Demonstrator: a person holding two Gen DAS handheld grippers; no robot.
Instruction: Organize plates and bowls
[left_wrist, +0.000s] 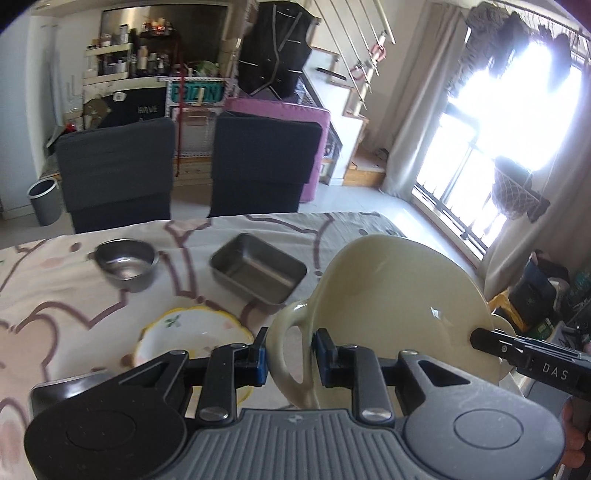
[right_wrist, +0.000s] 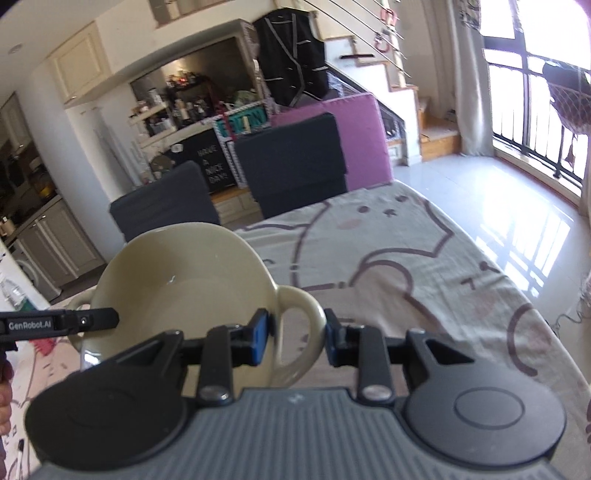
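Cream two-handled bowl (left_wrist: 391, 288) aloft near surface's (right_wrist: 406, 258) right edge: left hand-held gripper (left_wrist: 289, 356) and right hand-held gripper (right_wrist: 297, 338) each clamp one handle, apparently sharing weight.

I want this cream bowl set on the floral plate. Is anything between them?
Nothing visible. The cream bowl, gripped by both handles by the left gripper and right gripper, is up off the table; the floral plate is empty, just left of and below it.

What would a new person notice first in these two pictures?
First, the cream two-handled bowl, held above the table by both grippers: the left gripper is shut on one loop handle, the right gripper on the other. Behind it on the cartoon-print tablecloth stand a round steel bowl, a rectangular steel tray and a yellow-rimmed floral dish.
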